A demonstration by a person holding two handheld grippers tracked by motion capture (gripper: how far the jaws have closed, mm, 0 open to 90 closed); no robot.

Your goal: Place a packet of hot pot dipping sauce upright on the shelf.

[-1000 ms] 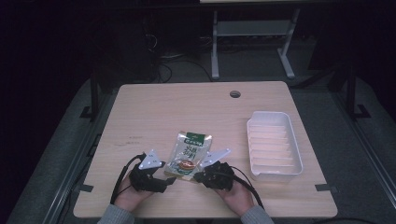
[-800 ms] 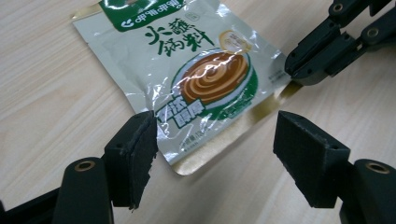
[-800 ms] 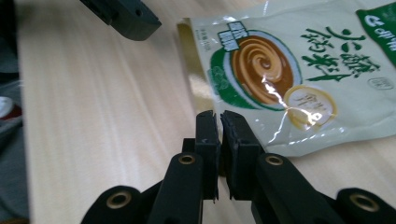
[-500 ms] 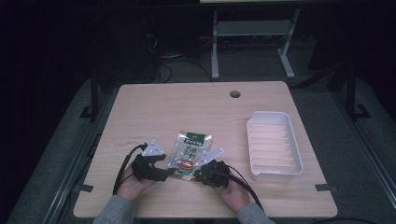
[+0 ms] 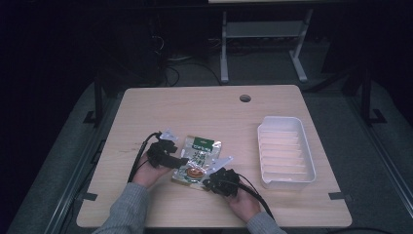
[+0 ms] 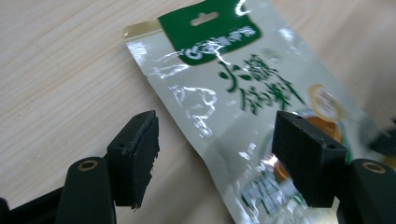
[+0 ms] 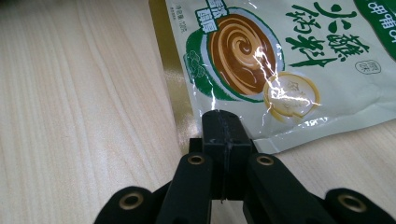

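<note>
A silver-and-green sauce pouch (image 5: 197,157) lies flat on the wooden table (image 5: 214,112), near its front edge. My left gripper (image 5: 181,160) is at the pouch's left side. In the left gripper view it (image 6: 219,149) is open, and the pouch (image 6: 224,88) lies between its pads (image 6: 135,158). My right gripper (image 5: 208,184) is at the pouch's near corner. In the right gripper view it (image 7: 223,122) is shut, with its tips over the corner of the pouch (image 7: 280,60). No film shows between the jaws.
A white ribbed plastic tray (image 5: 285,151) stands empty to the right of the pouch. A round cable hole (image 5: 245,98) sits near the table's far edge. A metal stand (image 5: 263,44) is on the dark floor beyond the table.
My left gripper has moved forward and right, up against the pouch's left side. The right gripper and the pouch have stayed in place.
</note>
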